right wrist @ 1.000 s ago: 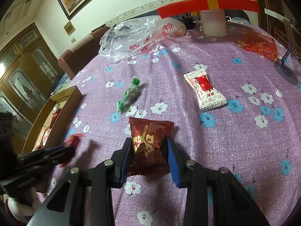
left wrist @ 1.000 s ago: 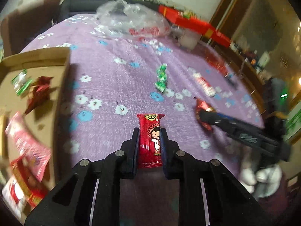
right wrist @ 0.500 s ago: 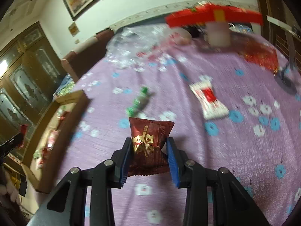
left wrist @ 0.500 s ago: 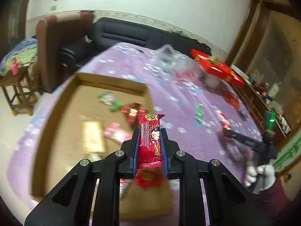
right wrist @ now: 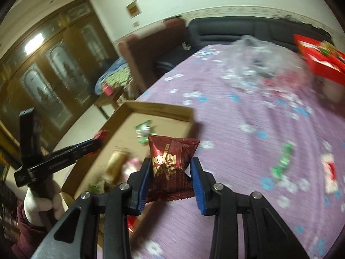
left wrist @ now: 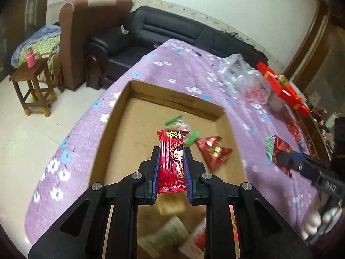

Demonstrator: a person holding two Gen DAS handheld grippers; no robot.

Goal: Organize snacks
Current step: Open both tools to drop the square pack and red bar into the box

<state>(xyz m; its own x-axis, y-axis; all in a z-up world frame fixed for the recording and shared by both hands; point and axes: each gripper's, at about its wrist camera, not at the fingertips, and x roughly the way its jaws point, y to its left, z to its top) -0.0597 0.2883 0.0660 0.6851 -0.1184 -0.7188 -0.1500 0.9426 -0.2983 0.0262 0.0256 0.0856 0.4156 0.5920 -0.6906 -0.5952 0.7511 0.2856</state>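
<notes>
Red snack bar (left wrist: 171,161): clamped between the left tongs (left wrist: 171,168), long axis running straight out along the fingers, top seal pointing away from the tongs, printed face up toward the camera. It hangs over the cardboard box (left wrist: 217,110), roughly mid-box.

Dark red packet (right wrist: 170,164): clamped in the right tongs (right wrist: 171,180), pillow-shaped, wide end away from the tongs, tilted a bit. It's just off the box's near right rim, over the purple flowered counter (right wrist: 237,151), not yet over the box floor.

Step in hand, as I read it: transport to drop-off, both tongs loaded. Left is in position to release; right is lagging.

Next move calls for: left tongs drop lower and part so the bar lands flat on bare cardboard ahead of the tongs, short of the green candy (left wrist: 175,122) and the red triangular packet (left wrist: 212,151) further out. Right tongs need to cross the rim first, without clipping the left tongs.

Beyond the right tongs, out on the counter: green candy (right wrist: 283,161), white-and-red packet (right wrist: 330,173), clear plastic bag (right wrist: 258,64). Still to sort.
</notes>
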